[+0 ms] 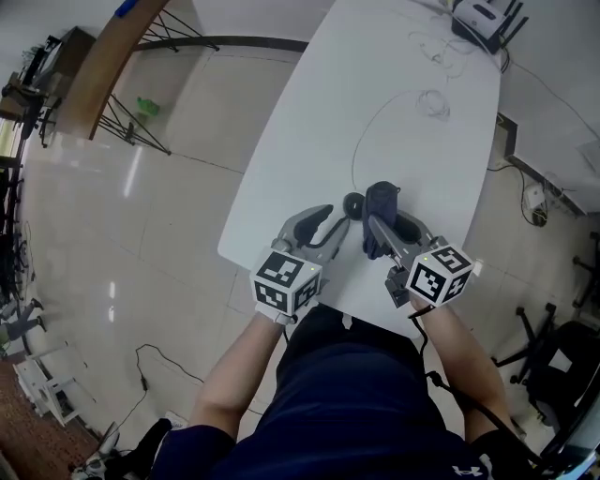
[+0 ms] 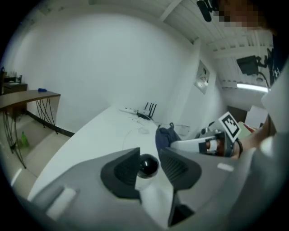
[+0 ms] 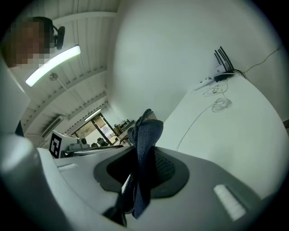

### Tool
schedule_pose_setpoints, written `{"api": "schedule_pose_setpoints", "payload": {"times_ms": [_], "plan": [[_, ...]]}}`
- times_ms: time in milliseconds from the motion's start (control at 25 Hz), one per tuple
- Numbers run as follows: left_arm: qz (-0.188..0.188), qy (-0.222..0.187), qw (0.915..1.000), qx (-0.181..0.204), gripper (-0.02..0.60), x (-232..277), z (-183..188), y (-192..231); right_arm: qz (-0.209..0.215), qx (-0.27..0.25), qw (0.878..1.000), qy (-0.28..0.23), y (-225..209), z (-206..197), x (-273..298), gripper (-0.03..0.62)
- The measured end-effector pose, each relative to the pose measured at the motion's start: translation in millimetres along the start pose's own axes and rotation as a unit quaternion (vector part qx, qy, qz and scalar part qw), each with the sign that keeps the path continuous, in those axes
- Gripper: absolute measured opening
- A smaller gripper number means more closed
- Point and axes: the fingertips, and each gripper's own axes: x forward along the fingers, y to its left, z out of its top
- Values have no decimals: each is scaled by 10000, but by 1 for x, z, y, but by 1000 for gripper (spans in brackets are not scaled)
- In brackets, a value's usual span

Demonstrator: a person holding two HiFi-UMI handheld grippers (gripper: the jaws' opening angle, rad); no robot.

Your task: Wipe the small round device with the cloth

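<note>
The small round device [image 2: 148,165] sits between the jaws of the left gripper [image 1: 337,217]. In the left gripper view it is a black, shiny ball, and the two dark pads are pressed against its sides, so these jaws are clenched on it. In the head view it is at the tips of these jaws, over the near part of the white bench [image 1: 375,84].

The right gripper [image 3: 143,169] has its jaws closed on the cloth [image 3: 145,149], which is dark blue. The cloth stands up from between the pads as a narrow folded strip. In the head view the cloth is just beside the device, on its right side. I cannot tell whether the two touch.

Only the upper part of the device shows in the left gripper view. Its lower part goes into a pale shape between the jaws which is hard to make out. In the head view the jaw tip and the cloth cover a part of it. The lower end of the cloth goes down between the right jaws and is lost in shadow.

A thin cable [image 1: 361,141] curves over the bench toward the device, but where it ends is too small to see. A router [image 1: 483,21] with antennas stands at the far end.
</note>
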Motion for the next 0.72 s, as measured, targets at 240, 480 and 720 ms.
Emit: {"api": "schedule_pose_setpoints", "payload": {"times_ms": [240,480,720], "plan": [[-171,312,9994,20,138,22,-17,-2,220,233,9995,74,-3,3,16,101],[-226,495,9985,67,138,31,-26,6,468,1474,9878,-159,-37,8,13,101],[-444,671,9967,49,160,35,-39,1,483,2345,9709,61,-64,-14,19,101]]}}
